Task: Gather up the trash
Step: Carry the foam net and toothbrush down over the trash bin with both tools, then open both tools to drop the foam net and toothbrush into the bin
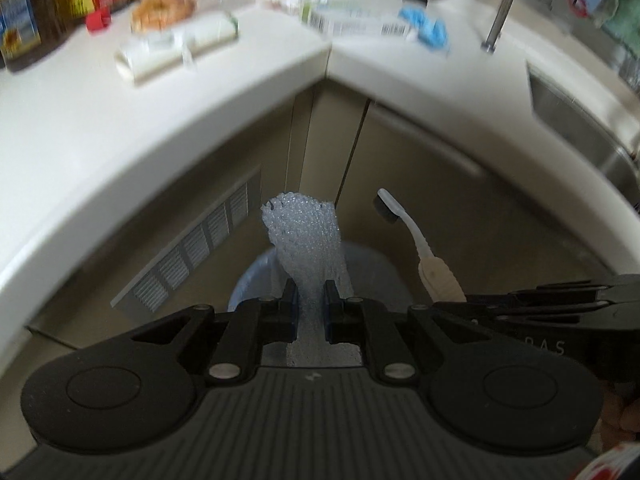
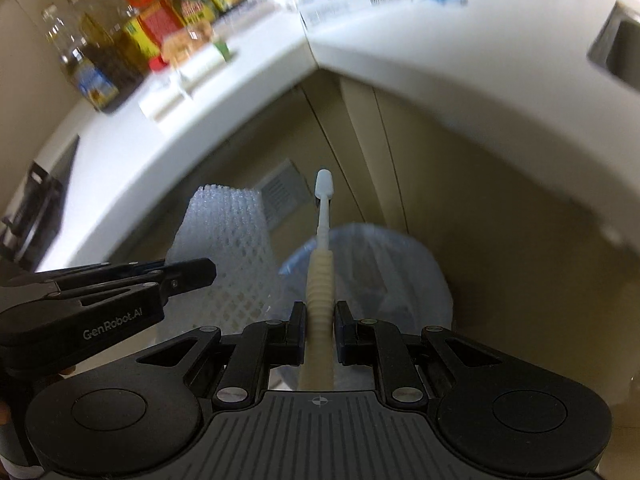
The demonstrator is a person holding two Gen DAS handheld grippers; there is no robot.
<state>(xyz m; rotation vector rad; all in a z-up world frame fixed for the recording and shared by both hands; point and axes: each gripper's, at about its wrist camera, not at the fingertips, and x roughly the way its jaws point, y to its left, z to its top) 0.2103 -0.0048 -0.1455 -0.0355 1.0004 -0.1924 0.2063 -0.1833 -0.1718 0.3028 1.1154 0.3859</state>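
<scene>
With both loads over the bin [image 2: 360,264], I am readying the drop. Left gripper [image 1: 311,300] is clamping foam net [image 1: 300,232]; right gripper [image 2: 320,320] is pinching toothbrush [image 2: 320,280].

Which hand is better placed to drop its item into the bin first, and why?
Probably the right. The right gripper holds the toothbrush directly over the lined bin; the left gripper, holding foam netting, sits nearer the bin's edge.

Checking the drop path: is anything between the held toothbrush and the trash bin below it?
Nothing: in the right wrist view the toothbrush hangs over the bag-lined bin with only open air between.
</scene>
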